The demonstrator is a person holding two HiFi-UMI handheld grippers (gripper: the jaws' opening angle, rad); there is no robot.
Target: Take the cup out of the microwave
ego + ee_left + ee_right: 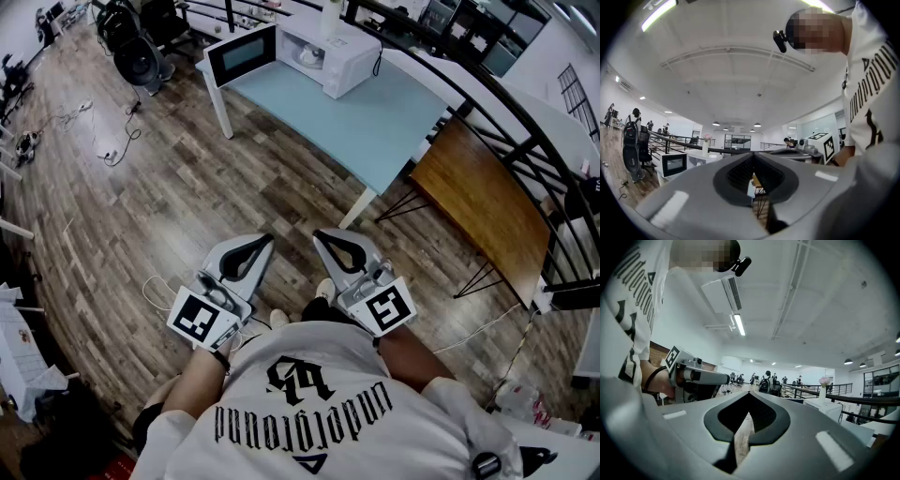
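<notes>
The white microwave (pixel 328 52) stands far ahead on a light blue table (pixel 375 122), with its door (pixel 242 54) swung open to the left. A pale shape (pixel 307 56) sits in its cavity, too small to tell whether it is the cup. I hold both grippers level and close to my body, well short of the table. The left gripper (pixel 265 240) (pixel 753 154) is shut, tips touching, with nothing between them. The right gripper (pixel 322 234) (pixel 749 393) is likewise shut and empty. The microwave also shows small in the left gripper view (pixel 672 164) and the right gripper view (pixel 829 409).
A vase with a pink flower (pixel 330 14) stands on top of the microwave. A brown wooden table (pixel 487 202) sits to the right of the blue one, and a black railing (pixel 487 112) runs behind both. Cables (pixel 112 150) lie on the wood floor at left, near dark equipment (pixel 141 47).
</notes>
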